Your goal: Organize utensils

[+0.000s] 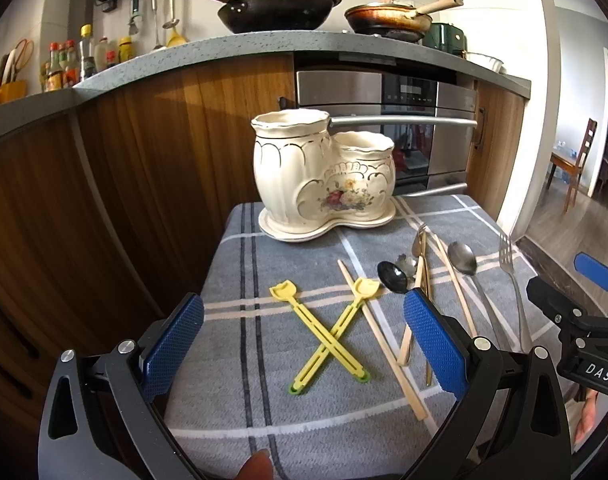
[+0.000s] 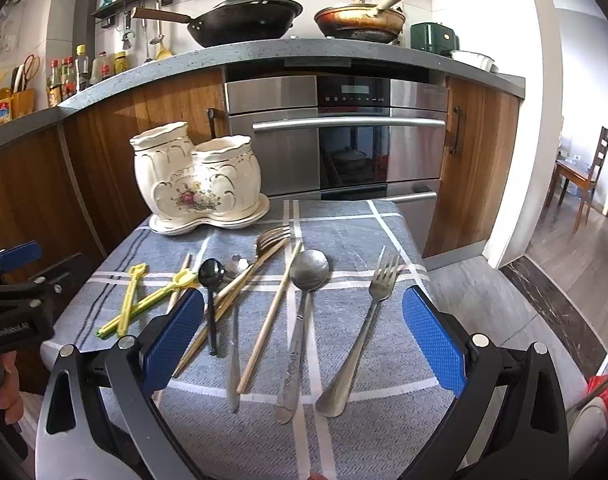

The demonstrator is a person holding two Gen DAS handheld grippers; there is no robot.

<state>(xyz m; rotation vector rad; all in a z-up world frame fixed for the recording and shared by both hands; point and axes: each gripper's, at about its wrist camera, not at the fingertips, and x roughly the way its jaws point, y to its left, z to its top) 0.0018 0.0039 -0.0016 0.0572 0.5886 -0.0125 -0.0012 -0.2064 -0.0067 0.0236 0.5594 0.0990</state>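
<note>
Tongs left (image 1: pixel 304 340) and right (image 2: pixel 304 336) both wide, "DAS" on right tongs' body.

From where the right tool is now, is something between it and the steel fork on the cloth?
Nothing visible is in the way. The right tool is open above the cloth, and the fork lies alone, apart from the big spoon on its left. The holder stands farther back left.
</note>
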